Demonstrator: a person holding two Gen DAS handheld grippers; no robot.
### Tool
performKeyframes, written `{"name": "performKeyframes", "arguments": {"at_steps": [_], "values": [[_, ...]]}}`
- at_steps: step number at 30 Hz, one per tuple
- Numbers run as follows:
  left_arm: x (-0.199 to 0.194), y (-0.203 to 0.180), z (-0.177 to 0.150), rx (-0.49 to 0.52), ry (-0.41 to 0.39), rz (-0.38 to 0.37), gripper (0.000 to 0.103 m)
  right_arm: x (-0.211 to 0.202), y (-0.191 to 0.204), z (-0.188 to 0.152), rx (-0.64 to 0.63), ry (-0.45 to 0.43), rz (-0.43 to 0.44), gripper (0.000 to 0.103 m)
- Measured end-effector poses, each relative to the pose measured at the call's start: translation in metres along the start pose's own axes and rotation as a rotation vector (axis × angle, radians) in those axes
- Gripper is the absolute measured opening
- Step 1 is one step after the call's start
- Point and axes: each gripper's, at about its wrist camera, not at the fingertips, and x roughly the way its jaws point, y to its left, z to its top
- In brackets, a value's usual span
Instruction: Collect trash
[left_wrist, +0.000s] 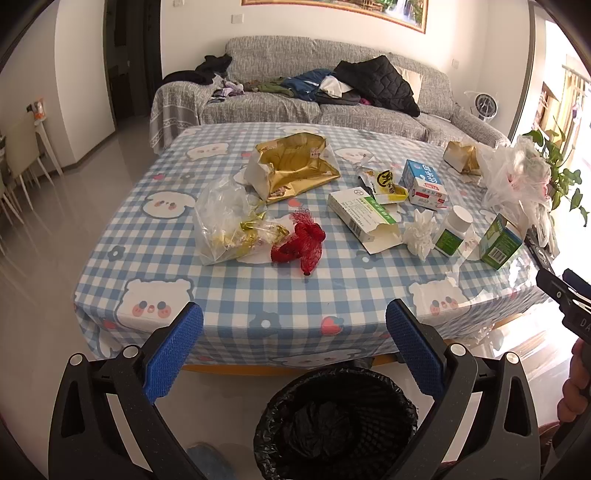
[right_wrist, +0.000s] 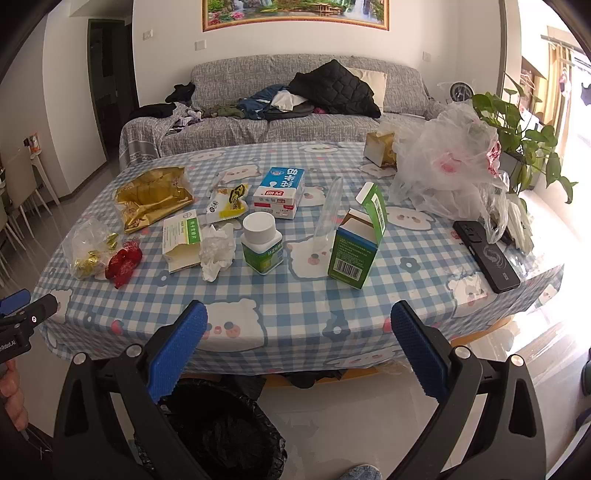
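Trash lies scattered on a table with a blue checked cloth (left_wrist: 258, 295). There is a gold bag (left_wrist: 295, 170), a clear bag of wrappers (left_wrist: 225, 221), red netting (left_wrist: 301, 243), an open green-white box (left_wrist: 362, 218), crumpled tissue (left_wrist: 419, 232), a white-capped bottle (right_wrist: 261, 242), a green carton (right_wrist: 356, 243) and a milk carton (right_wrist: 282, 192). A black-lined bin (left_wrist: 332, 421) stands on the floor before the table. My left gripper (left_wrist: 295, 350) is open and empty above the bin. My right gripper (right_wrist: 299, 349) is open and empty at the table's front edge.
A black phone (right_wrist: 485, 254) lies at the table's right edge beside a big crumpled plastic bag (right_wrist: 447, 162). A potted plant (right_wrist: 517, 133) stands to the right. A grey sofa (right_wrist: 280, 122) with clothes is behind the table.
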Motion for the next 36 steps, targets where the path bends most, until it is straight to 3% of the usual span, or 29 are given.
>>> {"name": "performKeyframes", "arguments": {"at_steps": [36], "values": [[-0.012,-0.008,0.007,0.041,-0.022,0.03,0.096,-0.005,-0.006,0.001,0.013,-0.01,-0.034,0.096]]}}
